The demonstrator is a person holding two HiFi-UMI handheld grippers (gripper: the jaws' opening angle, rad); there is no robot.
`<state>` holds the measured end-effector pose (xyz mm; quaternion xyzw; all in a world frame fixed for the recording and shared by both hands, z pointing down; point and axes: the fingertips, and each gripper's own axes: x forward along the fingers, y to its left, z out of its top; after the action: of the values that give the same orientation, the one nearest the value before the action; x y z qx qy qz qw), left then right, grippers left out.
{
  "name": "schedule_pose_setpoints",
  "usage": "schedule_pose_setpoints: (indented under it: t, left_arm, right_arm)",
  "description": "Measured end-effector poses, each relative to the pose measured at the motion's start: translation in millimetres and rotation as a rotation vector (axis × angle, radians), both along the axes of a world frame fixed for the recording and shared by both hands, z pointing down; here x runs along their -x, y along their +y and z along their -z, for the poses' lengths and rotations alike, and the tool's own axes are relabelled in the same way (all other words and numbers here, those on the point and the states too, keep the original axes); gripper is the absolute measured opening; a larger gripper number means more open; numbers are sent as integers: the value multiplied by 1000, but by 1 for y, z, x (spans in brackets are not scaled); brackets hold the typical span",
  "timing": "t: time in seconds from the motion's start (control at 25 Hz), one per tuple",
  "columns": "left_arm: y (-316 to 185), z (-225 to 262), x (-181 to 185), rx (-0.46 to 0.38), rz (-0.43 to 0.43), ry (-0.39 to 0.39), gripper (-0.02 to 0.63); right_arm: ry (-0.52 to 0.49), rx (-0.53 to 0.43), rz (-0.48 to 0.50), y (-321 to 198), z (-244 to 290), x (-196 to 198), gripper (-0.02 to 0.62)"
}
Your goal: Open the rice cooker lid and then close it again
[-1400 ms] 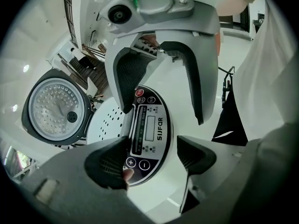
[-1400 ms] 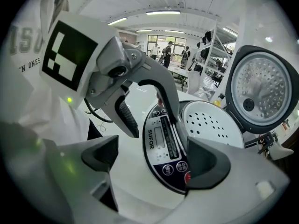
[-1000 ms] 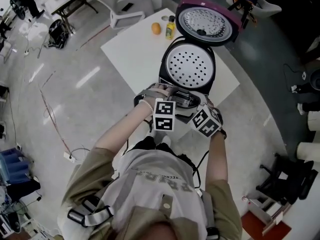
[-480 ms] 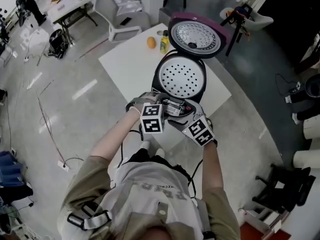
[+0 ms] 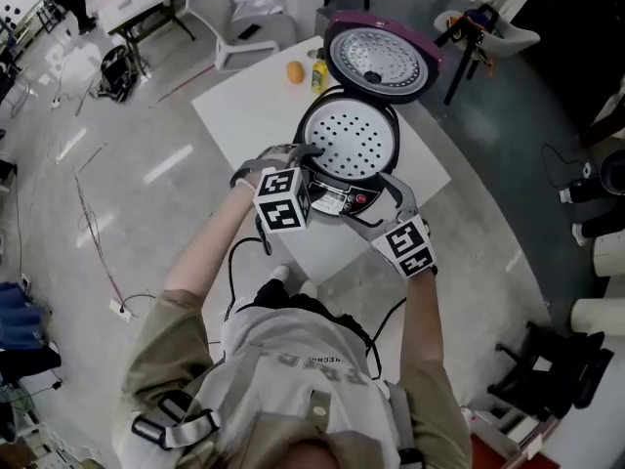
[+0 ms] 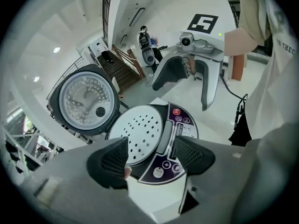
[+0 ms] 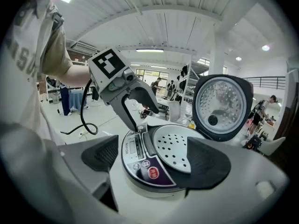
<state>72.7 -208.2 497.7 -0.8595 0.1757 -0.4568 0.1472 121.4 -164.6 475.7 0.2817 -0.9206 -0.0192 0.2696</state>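
Far left on the white table (image 5: pixel 244 106), an orange (image 5: pixel 294 71) beside a yellow bottle (image 5: pixel 318 72). Left gripper (image 6: pixel 152 157), jaws apart and empty, near the rice cooker (image 5: pixel 337 201) front (panel marked "SUPOR"). Lid (image 5: pixel 381 57) swung fully up, perforated tray (image 5: pixel 344 143) exposed. Right gripper (image 7: pixel 152 158) likewise spread, gripping nothing.

A big open lab hall is shown: a shiny pale floor (image 5: pixel 117 164) is crossed by loose cables (image 5: pixel 93 228), white tables (image 5: pixel 244 106) and chairs (image 5: pixel 239 18) are spread about, and long ceiling lights (image 7: pixel 149 50) are seen
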Motion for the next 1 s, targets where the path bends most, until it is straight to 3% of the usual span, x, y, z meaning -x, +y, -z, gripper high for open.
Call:
schedule_pose_setpoints:
  t: [0.24, 0.68, 1.0]
  left_arm:
    - [-33, 48, 5, -115, 36, 53, 328]
    - [-95, 121, 14, -279, -10, 100, 328]
    - [-137, 156, 16, -326, -27, 149, 328]
  right_arm:
    - [-25, -75, -56, -22, 36, -16, 432]
    - [-29, -189, -185, -77, 92, -31, 437]
    - [-39, -216, -252, -119, 117, -46, 437]
